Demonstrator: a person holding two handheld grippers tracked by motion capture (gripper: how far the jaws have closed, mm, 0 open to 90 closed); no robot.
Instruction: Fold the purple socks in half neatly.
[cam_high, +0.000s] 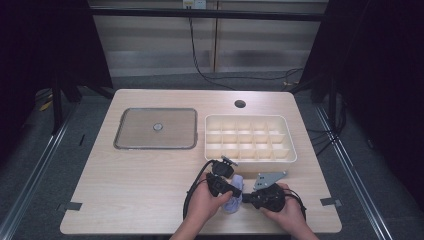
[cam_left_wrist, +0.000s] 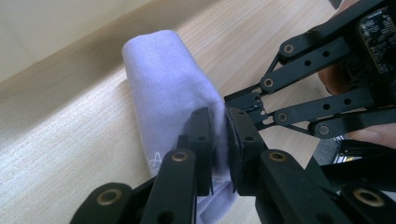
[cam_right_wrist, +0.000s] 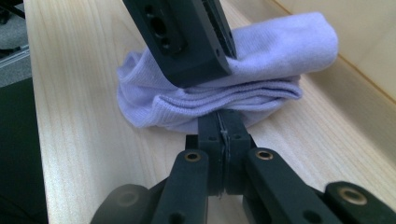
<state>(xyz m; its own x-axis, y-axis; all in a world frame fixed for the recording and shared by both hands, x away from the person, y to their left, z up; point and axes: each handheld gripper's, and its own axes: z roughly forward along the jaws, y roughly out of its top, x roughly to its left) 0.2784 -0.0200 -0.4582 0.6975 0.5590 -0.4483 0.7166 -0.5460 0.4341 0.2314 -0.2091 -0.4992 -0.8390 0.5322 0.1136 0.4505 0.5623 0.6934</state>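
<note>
Gripping: left gripper (cam_left_wrist: 219, 140) pinches the lilac sock (cam_left_wrist: 173, 93).
Right gripper (cam_right_wrist: 223, 135): jaws pressed together at the sock's near edge; grip unclear.
Sock: near table (cam_high: 140, 175) edge, just before the tray (cam_high: 250, 157).

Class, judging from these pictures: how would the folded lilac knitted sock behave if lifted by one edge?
The folded lilac knitted sock would probably droop and unfold: its soft layers sag where the left claw pinches them. It likely weighs little and, being ribbed fabric, seems unlikely to slip.
</note>
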